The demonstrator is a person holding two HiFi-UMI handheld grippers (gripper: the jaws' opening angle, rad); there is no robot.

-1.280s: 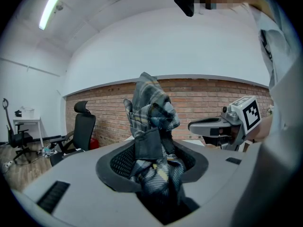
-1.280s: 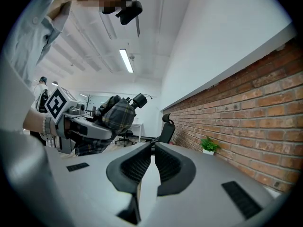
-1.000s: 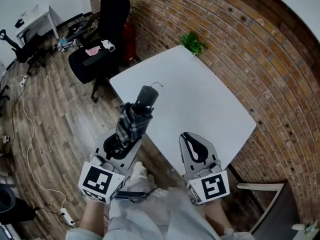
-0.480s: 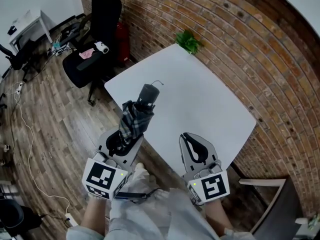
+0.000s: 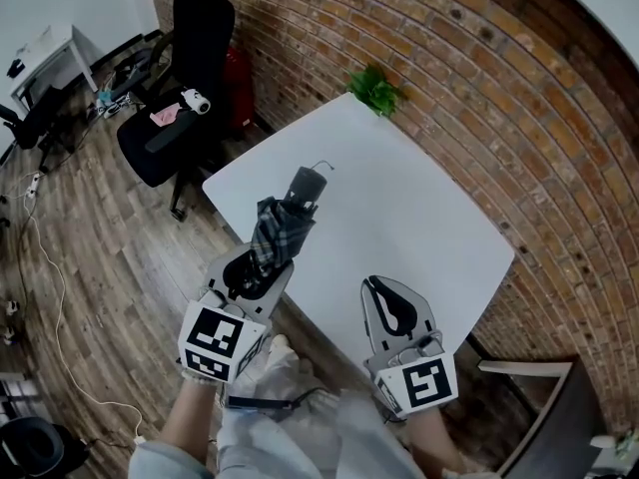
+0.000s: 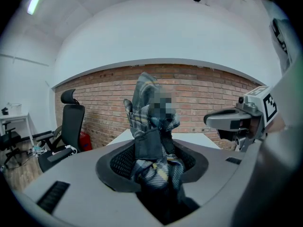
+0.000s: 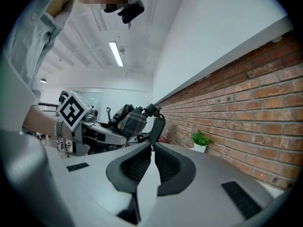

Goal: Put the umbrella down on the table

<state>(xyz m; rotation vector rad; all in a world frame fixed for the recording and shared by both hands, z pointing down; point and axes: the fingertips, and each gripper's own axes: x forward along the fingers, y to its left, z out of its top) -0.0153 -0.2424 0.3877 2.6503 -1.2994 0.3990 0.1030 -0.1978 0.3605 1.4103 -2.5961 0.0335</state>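
A folded grey plaid umbrella (image 5: pixel 281 230) with a black handle (image 5: pixel 305 186) sticks out of my left gripper (image 5: pixel 256 267), which is shut on its bundled fabric. The umbrella leans forward over the near left edge of the white table (image 5: pixel 419 208). In the left gripper view the fabric (image 6: pixel 150 141) fills the gap between the pads. My right gripper (image 5: pixel 395 304) hovers over the table's near edge, shut with nothing in it. In the right gripper view its pads (image 7: pixel 142 163) meet, and the umbrella (image 7: pixel 127 120) shows to the left.
A small green plant (image 5: pixel 376 89) stands at the table's far corner against the brick wall (image 5: pixel 519 98). A black office chair (image 5: pixel 178 108) and a red extinguisher (image 5: pixel 237 72) stand on the wooden floor to the left. Cables lie on the floor.
My left gripper has carried the umbrella forward and a little down, so its handle now reaches over the table. The right gripper has moved forward slightly and stays shut.
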